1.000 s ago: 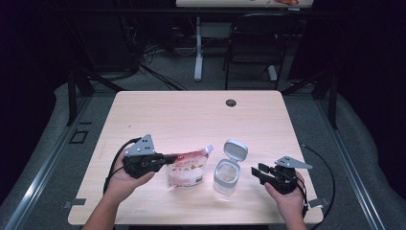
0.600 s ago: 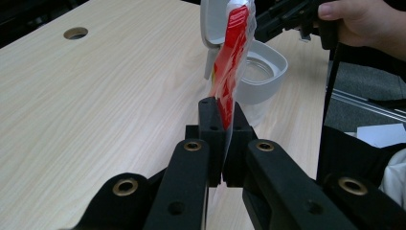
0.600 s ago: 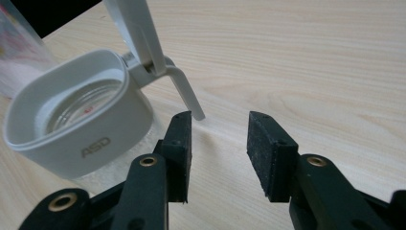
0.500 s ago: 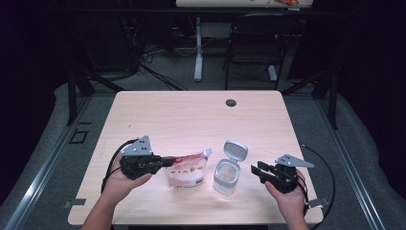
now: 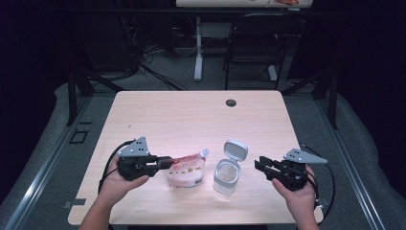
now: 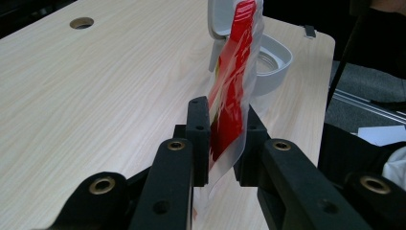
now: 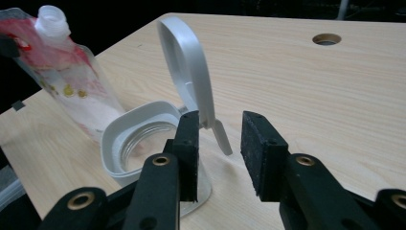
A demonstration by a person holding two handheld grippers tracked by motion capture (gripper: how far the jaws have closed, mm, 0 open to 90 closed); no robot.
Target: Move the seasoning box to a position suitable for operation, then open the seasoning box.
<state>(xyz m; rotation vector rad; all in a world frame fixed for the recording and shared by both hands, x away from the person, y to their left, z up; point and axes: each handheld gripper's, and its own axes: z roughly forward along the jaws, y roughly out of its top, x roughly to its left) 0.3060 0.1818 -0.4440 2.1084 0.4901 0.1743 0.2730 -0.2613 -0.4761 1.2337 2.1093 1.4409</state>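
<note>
A: From above, what do the two tools hold?
B: The left gripper has the pouch edge between its tips; the right gripper stands apart from the jar, empty.

A: And along the left jaws?
B: They've just been opening; the pouch stands between them, loose.

A: Along the right jaws?
B: Released though just narrowing; the jar's raised lid lies just beyond the tips.

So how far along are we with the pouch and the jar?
Done: the jar stands with its lid flipped open, and the pouch stands beside it, spout uncapped. In hand: the left gripper has the pouch between its jaws, which have just been opening, a gap showing on one side. The right gripper is free, its jaws closing. Left: apparently emptying the pouch into the jar.
</note>
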